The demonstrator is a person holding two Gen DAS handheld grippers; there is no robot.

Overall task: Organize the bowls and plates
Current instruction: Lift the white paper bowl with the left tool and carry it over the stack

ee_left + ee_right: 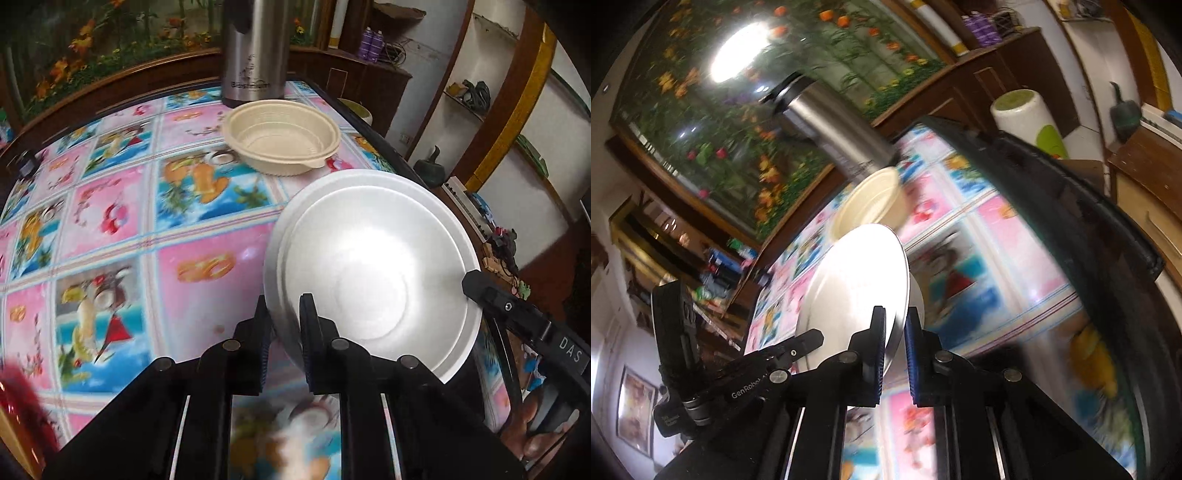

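Both the left gripper [285,321] and right gripper [895,332] are clamped on opposite rims of the round white metal bowl [373,273], lifted near the beige plastic bowl [282,138] on the tabletop [207,236]; stacking seems unfinished.

table [110,221]: beige bowl [282,138], steel flask [253,55]

Right wrist view is smearing the tablecloth [979,258]; steel flask [255,48] is getting cropped at top edge in left wrist view.
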